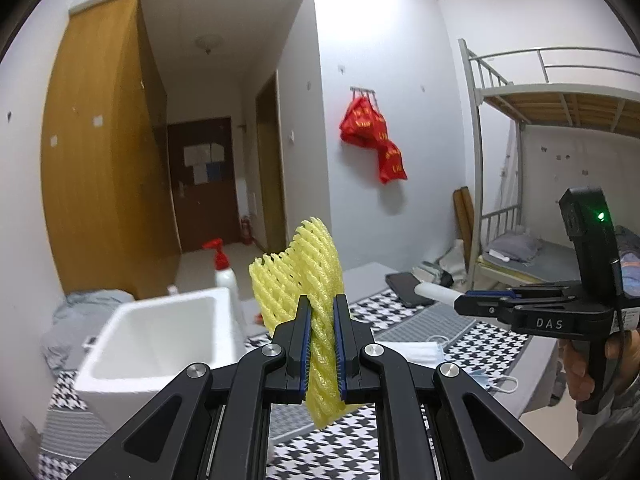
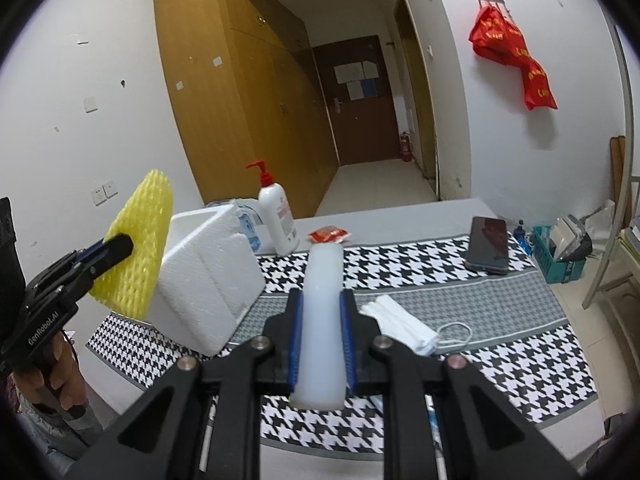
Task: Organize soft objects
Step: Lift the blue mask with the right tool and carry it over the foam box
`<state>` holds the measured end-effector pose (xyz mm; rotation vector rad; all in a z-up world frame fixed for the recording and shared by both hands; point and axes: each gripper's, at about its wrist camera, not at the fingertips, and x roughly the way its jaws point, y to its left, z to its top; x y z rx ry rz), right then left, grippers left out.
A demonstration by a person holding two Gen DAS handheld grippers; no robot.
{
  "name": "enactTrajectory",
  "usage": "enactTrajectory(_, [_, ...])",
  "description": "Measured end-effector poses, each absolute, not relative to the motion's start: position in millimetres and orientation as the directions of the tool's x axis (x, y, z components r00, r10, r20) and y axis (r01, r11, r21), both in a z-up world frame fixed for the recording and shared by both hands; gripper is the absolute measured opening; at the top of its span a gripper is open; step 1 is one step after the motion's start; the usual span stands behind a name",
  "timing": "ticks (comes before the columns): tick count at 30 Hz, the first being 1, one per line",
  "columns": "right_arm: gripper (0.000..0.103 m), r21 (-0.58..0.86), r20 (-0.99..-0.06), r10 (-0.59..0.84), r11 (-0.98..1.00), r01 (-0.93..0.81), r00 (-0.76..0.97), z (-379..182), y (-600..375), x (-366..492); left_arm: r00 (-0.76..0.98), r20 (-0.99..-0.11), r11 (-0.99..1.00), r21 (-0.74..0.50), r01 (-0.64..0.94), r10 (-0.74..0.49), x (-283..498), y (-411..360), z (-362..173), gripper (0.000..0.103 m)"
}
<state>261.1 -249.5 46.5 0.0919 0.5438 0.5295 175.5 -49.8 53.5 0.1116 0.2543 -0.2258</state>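
Since both soft things are already up off the table [image 2: 460, 208], handling is what counts now. Left tongs [image 1: 323, 304] are clamped on the yellow foam net [image 1: 298, 268], squeezed to a thin band between the pads; it hangs in the air just left of the white foam box [image 2: 208, 276], approx. level with its rim. Looks v. light, springy, w/ open mesh that could snag or tear, so a mid-body pinch as now seems right, no hard tug. Right tongs [image 2: 320, 300] are closed on the translucent white soft tube [image 2: 324, 280], gripped at its near half, far end sticking out over the table to the right of the box. Prob. squashy, smooth, maybe slippery: hold nearer its middle. Folded face mask [image 2: 400, 326] lies on the table right of the box, still to sort.
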Motion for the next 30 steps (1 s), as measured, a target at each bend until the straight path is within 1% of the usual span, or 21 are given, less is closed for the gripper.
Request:
enactTrajectory(7, [0.021, 0.219, -0.429, 0.532, 0.846, -0.487, 0.73, 57.8, -228.0, 247.7, 0.962, -0.226, 0.977, 0.111, 0.18, -0.151, 159.9, -28.8, 65.8, 0.01])
enactTrajectory(18, [0.021, 0.191, -0.379, 0.576, 0.815, -0.548, 0.724, 72.2, -190.8, 237.0, 0.977, -0.205, 0.989, 0.126, 0.078, -0.051, 149.8, 8.4, 75.3, 0.01])
enactTrajectory(30, [0.021, 0.153, -0.37, 0.613, 0.782, -0.605, 0.699, 79.6, -156.0, 239.8, 0.978, -0.205, 0.995, 0.097, -0.017, 0.037, 140.3, 41.5, 71.6, 0.01])
